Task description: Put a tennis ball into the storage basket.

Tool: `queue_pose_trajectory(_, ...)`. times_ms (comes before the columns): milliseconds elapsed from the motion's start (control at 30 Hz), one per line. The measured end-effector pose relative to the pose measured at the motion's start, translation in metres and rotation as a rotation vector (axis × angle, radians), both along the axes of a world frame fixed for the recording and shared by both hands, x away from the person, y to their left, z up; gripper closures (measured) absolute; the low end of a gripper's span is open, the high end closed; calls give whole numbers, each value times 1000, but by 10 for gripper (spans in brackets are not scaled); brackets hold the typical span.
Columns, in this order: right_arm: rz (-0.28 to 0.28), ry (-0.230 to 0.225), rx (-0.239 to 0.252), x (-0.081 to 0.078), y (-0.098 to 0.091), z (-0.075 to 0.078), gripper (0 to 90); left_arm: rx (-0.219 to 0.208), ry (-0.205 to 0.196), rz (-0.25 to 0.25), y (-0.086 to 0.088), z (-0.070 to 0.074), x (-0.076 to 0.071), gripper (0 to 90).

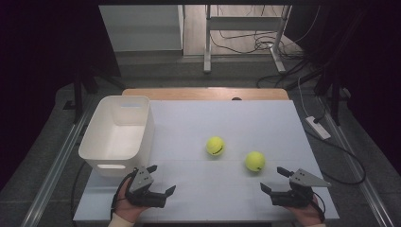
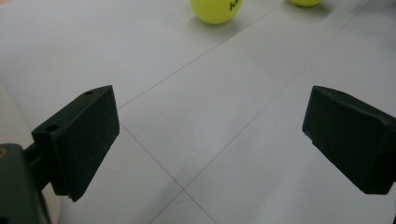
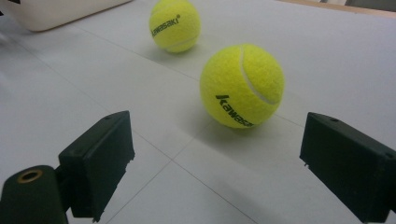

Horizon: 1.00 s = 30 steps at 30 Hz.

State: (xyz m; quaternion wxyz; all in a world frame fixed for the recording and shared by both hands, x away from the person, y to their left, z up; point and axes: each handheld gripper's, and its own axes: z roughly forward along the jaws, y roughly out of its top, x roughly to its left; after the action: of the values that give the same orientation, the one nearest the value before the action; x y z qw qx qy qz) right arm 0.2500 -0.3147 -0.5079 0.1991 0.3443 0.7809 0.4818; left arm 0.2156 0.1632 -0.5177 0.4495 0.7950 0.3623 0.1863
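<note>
Two yellow tennis balls lie on the white table top (image 1: 227,123). One tennis ball (image 1: 215,145) (image 2: 216,10) (image 3: 174,24) sits near the middle; the other tennis ball (image 1: 255,161) (image 3: 242,86) (image 2: 306,2) lies to its right and nearer me. My left gripper (image 1: 161,179) (image 2: 210,140) rests at the front left, jaws wide apart with only bare table between them. My right gripper (image 1: 274,179) (image 3: 217,163) sits at the front right, open, just short of the nearer ball, which lies ahead of its jaws without touching them.
A white plastic bin (image 1: 118,135) (image 3: 56,11) stands at the table's left side, just beyond the left gripper, with nothing visible inside. A wooden strip (image 1: 205,93) runs along the far edge. Cables and a power strip (image 1: 318,126) lie on the floor to the right.
</note>
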Motion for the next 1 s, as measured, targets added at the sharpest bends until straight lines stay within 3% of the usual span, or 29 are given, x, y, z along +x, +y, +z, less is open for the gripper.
queue_pose_trajectory(1000, -3, -11, 3, -2, -1, 1, 98, -14, 24, 21, -1, 2, 4, 56)
